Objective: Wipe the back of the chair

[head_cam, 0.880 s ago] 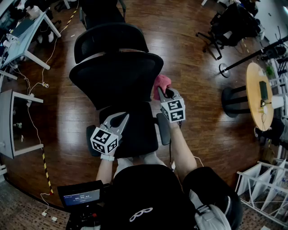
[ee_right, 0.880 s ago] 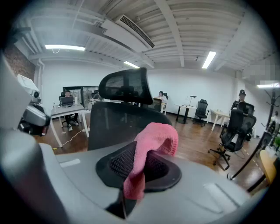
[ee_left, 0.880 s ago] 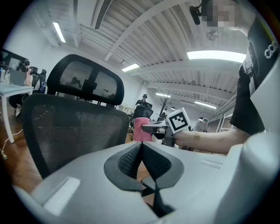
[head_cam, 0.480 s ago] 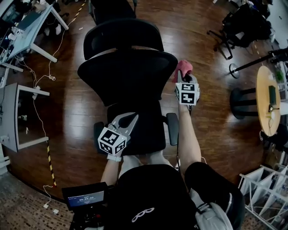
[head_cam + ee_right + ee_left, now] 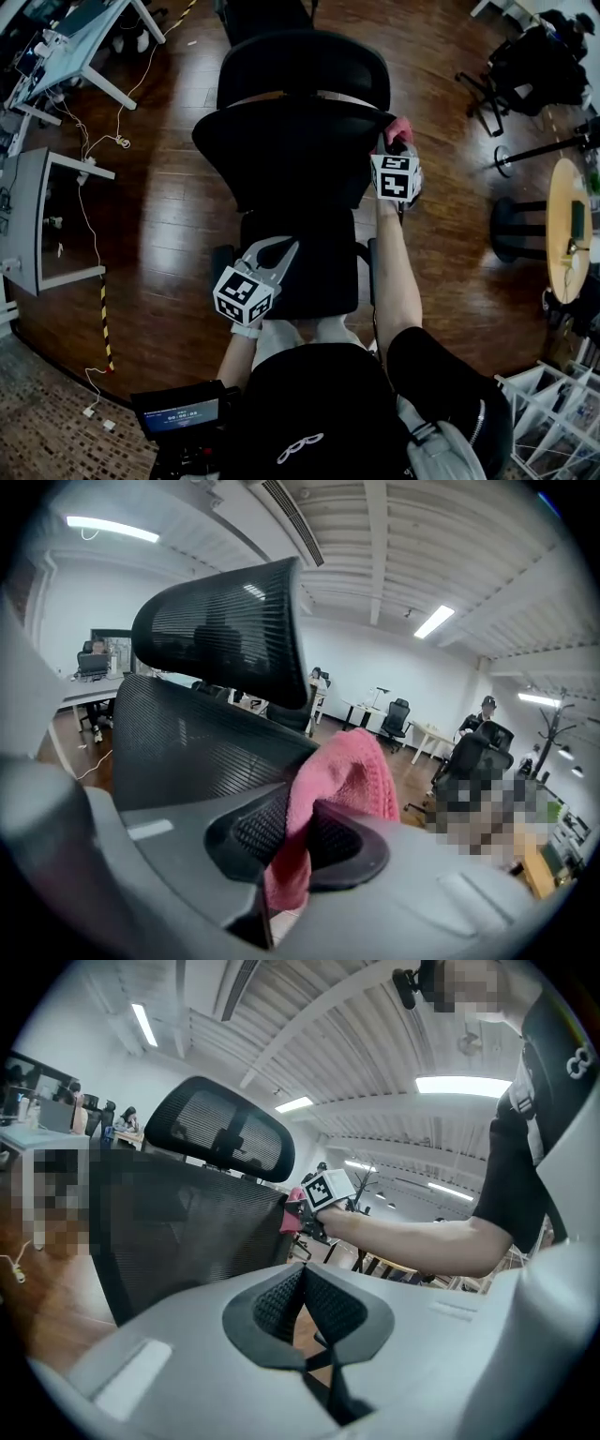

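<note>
A black mesh office chair fills the head view, its back (image 5: 291,155) below the headrest (image 5: 305,66). My right gripper (image 5: 397,150) is at the back's upper right corner, shut on a pink cloth (image 5: 402,129) that touches the edge there. In the right gripper view the cloth (image 5: 347,771) bulges out between the closed jaws beside the mesh back (image 5: 197,742). My left gripper (image 5: 284,247) hovers over the seat (image 5: 314,267), shut with nothing in it. The left gripper view shows the front of the back (image 5: 178,1222) and the cloth (image 5: 292,1215) at its edge.
Desks (image 5: 56,52) and a grey table (image 5: 28,216) stand at the left, with cables trailing on the wood floor. A round wooden table (image 5: 567,230) and another black chair (image 5: 534,56) are at the right. A white rack (image 5: 553,412) sits at bottom right.
My right gripper has carried the pink cloth up along the right edge of the chair back, from near the armrest to the upper corner. The left gripper stays over the seat.
</note>
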Tool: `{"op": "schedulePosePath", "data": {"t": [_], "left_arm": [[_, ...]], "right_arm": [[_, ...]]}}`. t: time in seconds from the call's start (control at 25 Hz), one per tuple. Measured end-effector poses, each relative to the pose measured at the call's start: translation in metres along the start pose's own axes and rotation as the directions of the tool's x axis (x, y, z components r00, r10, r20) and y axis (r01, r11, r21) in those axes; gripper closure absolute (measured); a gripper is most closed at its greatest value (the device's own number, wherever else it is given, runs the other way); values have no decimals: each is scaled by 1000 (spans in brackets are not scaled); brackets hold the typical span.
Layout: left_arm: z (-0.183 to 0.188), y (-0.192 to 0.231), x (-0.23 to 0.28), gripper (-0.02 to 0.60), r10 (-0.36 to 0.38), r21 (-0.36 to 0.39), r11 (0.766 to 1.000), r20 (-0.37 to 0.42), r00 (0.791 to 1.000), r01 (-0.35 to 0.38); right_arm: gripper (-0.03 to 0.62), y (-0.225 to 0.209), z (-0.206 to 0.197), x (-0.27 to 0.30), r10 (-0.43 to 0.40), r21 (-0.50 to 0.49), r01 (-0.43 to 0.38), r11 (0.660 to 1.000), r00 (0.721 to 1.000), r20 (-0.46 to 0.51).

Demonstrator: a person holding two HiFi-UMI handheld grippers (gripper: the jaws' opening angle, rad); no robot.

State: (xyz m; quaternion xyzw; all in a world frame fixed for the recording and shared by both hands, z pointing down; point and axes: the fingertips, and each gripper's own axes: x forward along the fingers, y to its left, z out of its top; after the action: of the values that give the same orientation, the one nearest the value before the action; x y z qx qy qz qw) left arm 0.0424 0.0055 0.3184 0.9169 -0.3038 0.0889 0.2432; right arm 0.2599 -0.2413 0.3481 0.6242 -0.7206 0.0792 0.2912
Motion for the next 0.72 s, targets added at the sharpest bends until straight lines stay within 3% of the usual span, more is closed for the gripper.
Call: {"op": "schedulePosePath", "data": {"t": [0.72], "left_arm": [[-7,62,-84,591,88,-69,994,71,994,-83]], "right_arm": [[554,197,76,32,195,-136,-188,973,980,39]]}}
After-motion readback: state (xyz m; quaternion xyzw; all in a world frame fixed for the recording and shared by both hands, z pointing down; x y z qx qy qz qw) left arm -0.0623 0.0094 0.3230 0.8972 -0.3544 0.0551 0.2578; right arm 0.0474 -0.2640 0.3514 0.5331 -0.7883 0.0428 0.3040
